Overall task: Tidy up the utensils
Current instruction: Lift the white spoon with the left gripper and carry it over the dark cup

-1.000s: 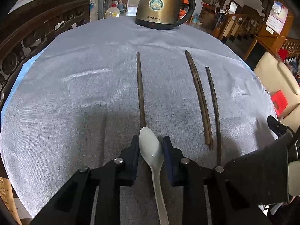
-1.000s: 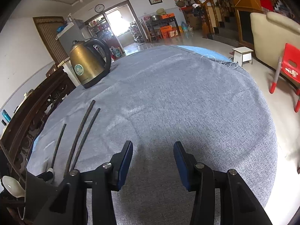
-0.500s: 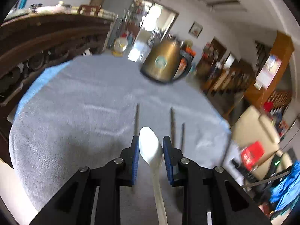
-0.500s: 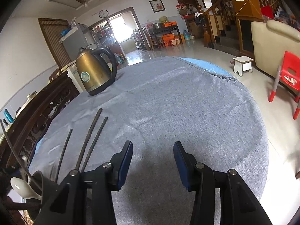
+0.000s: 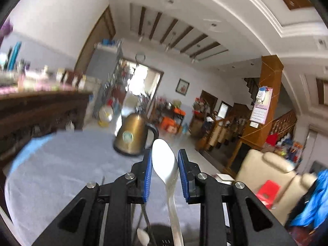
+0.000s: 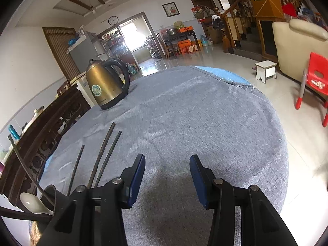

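Observation:
My left gripper (image 5: pixel 165 164) is shut on a white ceramic spoon (image 5: pixel 164 164), lifted and tilted up, its handle running down toward a dark utensil holder (image 5: pixel 162 233) below, which holds another white spoon (image 5: pixel 142 235). My right gripper (image 6: pixel 167 176) is open and empty above the grey tablecloth (image 6: pixel 194 112). Three dark chopsticks (image 6: pixel 102 157) lie on the cloth left of it. In the right wrist view the holder (image 6: pixel 53 194) sits at the lower left with a white spoon (image 6: pixel 32 202) and a chopstick in it.
A brass kettle (image 6: pixel 104 84) stands at the far side of the round table. A carved dark wooden cabinet (image 6: pixel 47 127) runs along the table's left. A cream sofa (image 6: pixel 297 45) and a red child's chair (image 6: pixel 315 82) stand on the floor to the right.
My left gripper has lifted the spoon off the table and tilted upward, moving over the utensil holder. My right gripper has stayed open and pitched up slightly.

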`<state>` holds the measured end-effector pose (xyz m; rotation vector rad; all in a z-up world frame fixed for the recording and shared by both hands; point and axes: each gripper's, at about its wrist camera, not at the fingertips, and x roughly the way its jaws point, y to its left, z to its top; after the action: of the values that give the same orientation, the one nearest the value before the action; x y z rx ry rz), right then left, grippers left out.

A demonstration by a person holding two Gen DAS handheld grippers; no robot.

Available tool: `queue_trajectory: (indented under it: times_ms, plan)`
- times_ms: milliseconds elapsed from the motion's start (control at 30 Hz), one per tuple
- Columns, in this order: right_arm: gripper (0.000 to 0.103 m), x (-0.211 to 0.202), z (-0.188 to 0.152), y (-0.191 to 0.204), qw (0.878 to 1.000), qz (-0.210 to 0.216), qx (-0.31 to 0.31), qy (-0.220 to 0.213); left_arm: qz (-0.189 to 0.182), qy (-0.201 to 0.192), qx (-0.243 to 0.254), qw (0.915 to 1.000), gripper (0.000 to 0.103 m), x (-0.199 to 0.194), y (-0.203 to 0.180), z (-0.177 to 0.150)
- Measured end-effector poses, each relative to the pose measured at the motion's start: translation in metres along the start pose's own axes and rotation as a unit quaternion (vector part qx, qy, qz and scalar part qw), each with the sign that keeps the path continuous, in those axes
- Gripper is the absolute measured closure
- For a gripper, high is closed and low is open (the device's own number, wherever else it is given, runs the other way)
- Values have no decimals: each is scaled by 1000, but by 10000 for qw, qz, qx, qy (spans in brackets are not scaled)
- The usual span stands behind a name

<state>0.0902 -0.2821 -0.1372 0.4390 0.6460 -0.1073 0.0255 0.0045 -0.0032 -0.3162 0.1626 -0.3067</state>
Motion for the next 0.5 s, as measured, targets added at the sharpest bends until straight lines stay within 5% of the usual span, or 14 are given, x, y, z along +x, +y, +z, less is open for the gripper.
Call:
queue_trajectory:
  times_ms: [500]
  plan:
    - [54,1,-1,-11,9996,199,179,65,999,80,641,9929,77,36,-31,-53]
